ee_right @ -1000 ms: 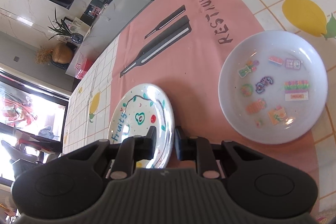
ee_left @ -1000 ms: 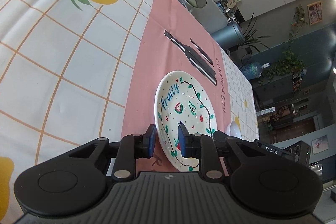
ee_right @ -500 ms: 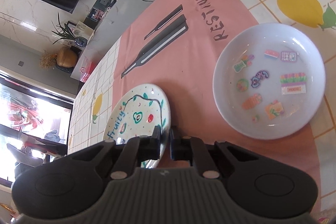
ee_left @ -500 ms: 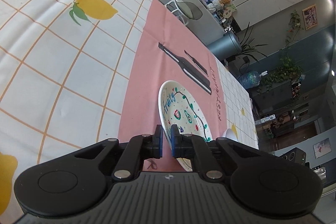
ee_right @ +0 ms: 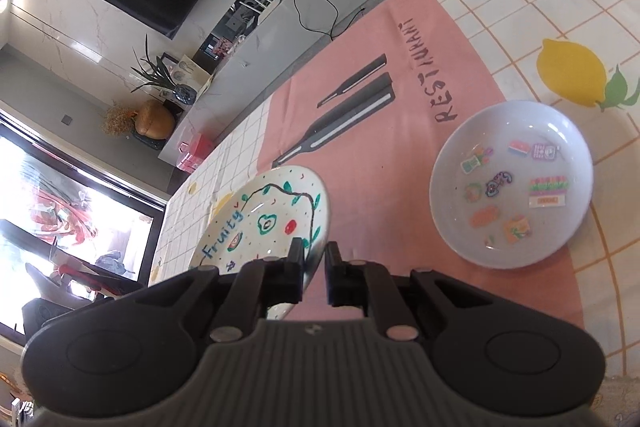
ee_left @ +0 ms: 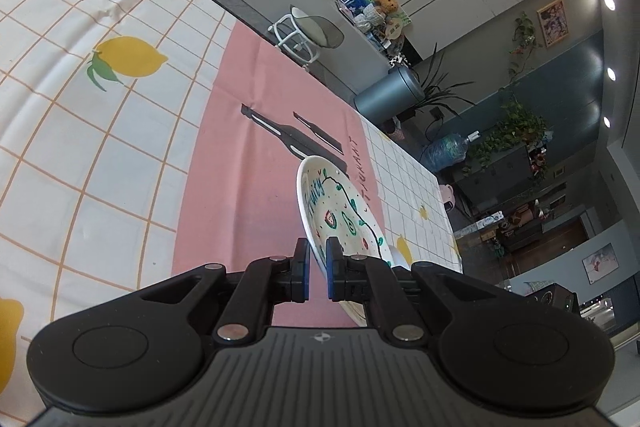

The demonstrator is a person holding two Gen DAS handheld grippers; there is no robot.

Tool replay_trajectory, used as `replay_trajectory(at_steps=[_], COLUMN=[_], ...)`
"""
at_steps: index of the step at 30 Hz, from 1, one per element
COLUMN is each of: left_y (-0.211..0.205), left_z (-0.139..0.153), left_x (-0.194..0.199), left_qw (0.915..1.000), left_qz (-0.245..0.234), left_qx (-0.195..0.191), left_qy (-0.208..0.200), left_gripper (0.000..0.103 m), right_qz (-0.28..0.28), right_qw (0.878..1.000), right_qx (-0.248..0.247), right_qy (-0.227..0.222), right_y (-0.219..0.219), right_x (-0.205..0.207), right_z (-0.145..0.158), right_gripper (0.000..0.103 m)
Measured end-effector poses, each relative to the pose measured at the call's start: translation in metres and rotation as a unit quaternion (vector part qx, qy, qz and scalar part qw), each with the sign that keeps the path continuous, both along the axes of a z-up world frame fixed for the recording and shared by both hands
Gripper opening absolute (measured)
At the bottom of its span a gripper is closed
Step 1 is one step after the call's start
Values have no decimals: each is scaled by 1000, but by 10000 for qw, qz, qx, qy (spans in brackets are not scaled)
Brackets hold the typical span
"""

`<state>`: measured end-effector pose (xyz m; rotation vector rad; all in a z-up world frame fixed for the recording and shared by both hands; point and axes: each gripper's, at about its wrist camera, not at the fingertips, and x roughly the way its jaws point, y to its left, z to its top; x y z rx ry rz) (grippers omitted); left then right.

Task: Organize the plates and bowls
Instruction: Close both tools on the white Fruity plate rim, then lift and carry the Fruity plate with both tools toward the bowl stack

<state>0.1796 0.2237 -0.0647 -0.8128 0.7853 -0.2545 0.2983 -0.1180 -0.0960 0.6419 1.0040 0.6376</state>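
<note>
Left hand-held gripper (ee_left: 318, 269) and right hand-held gripper (ee_right: 314, 273) each pinch a rim of the painted "Fruity" plate (ee_right: 264, 219), the jaws having just closed onto it; the plate is tilted, clear of the pink placemat (ee_right: 368, 187) on the worktop (ee_left: 80, 131). To its right, well apart, a white sticker-decorated bowl (ee_right: 452, 163) rests on the placemat's edge.

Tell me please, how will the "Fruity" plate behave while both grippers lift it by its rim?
The Fruity plate looks like glazed ceramic, so it is probably rigid and will not sag. Its glossy rim may slip, since the left gripper and right gripper pinch only thin edges. It sits tilted above the pink placemat, so a dropped plate could chip.
</note>
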Motion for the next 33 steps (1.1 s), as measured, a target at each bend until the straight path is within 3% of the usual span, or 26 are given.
replay_trajectory(at_steps=[11,17,24,33], left_y=[-37,-67,-98,-142], left_z=[21,29,22,19], left_x=[-6,-7,-3,-5], left_qw=[9979,9951,9882,9766], left_qz=[-600,-986,-1505,-2075], left_qx=[-218,-68,-157,139], left_qy=[-66,-37,248,543], left_gripper=[9,10,11,12], right_qz=[-358,-577,-864,-1266], right_qw=[9993,9983,9958,9918], right_qx=[98,107,298,114], right_qy=[61,-22,-104,126], right_y=[-52,-83,-127,-165], right_x=[-28,-50,-82,-125], right_z=[41,56,70,69], right_gripper=[6,6,3,3])
